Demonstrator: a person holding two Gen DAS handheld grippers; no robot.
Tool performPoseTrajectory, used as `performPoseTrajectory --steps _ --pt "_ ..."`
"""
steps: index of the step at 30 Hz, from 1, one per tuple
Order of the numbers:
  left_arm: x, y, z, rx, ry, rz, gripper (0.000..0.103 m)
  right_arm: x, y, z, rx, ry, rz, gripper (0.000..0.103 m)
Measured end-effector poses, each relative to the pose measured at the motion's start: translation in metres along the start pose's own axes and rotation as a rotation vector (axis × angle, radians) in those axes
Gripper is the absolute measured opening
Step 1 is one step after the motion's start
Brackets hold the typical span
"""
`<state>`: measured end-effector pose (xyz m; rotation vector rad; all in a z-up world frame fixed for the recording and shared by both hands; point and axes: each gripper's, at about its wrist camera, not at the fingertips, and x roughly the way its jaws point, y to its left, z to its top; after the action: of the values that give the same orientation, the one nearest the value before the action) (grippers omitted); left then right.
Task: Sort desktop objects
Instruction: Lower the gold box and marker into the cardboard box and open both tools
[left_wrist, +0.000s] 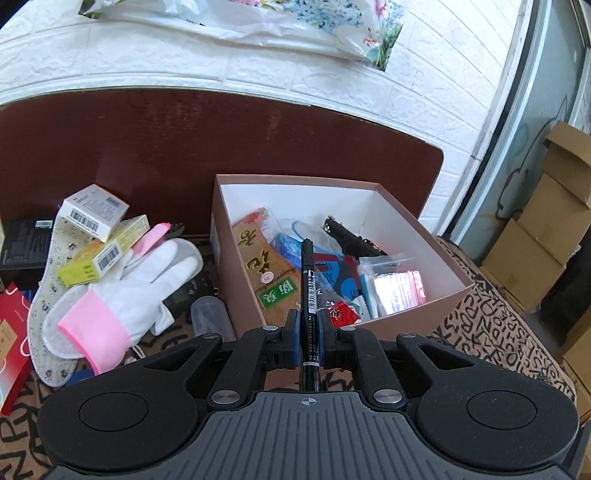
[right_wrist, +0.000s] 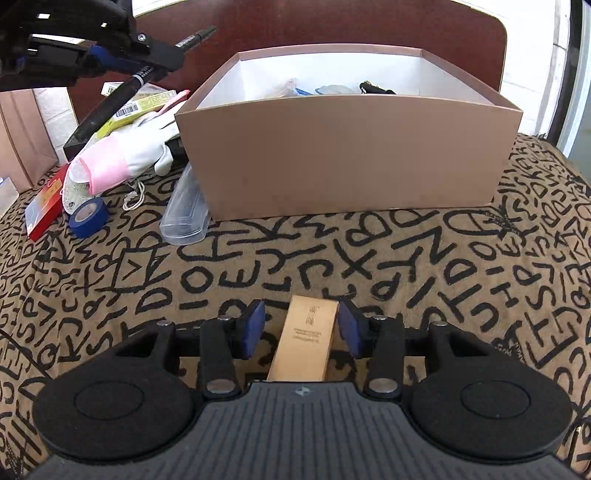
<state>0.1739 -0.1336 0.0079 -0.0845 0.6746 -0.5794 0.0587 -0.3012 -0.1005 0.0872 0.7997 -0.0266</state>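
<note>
My left gripper (left_wrist: 307, 326) is shut on a black marker pen (left_wrist: 307, 291) and holds it in the air above the near edge of the pink cardboard box (left_wrist: 236, 258). The box holds several items. In the right wrist view the left gripper (right_wrist: 110, 59) with the pen (right_wrist: 192, 38) hangs at the upper left of the box (right_wrist: 343, 155). My right gripper (right_wrist: 301, 326) is open low over the patterned cloth, its pads either side of a small tan box (right_wrist: 304, 341) without touching it.
Left of the pink box lies a pile: a white and pink glove (left_wrist: 122, 295), small cartons (left_wrist: 94, 216), an insole (left_wrist: 51, 258), a red box (right_wrist: 44, 206), blue tape (right_wrist: 88, 218) and a clear case (right_wrist: 186, 218). Stacked cardboard boxes (left_wrist: 554, 229) stand at the right.
</note>
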Motion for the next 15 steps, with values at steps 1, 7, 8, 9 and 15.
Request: performPoseTrajectory --steps 1,7,8,9,15 --pt "-0.001 0.0 0.0 -0.001 -0.001 0.001 0.005 0.001 0.0 -0.001 -0.001 0.007 -0.002 0.049" --pt "-0.008 -0.005 -0.002 0.003 -0.004 -0.001 0.005 0.014 -0.006 -0.012 0.011 0.064 -0.01 0.039" --pt "-0.008 -0.006 -0.002 0.002 -0.004 -0.002 0.005 0.013 -0.006 -0.013 0.008 0.057 -0.011 0.035" --pt "-0.009 -0.007 -0.002 0.001 -0.005 -0.002 0.005 0.013 -0.006 -0.013 0.006 0.055 -0.008 0.034" --pt "-0.011 -0.012 -0.002 0.008 -0.005 0.001 0.005 -0.001 -0.016 -0.01 0.068 0.021 0.046 0.034"
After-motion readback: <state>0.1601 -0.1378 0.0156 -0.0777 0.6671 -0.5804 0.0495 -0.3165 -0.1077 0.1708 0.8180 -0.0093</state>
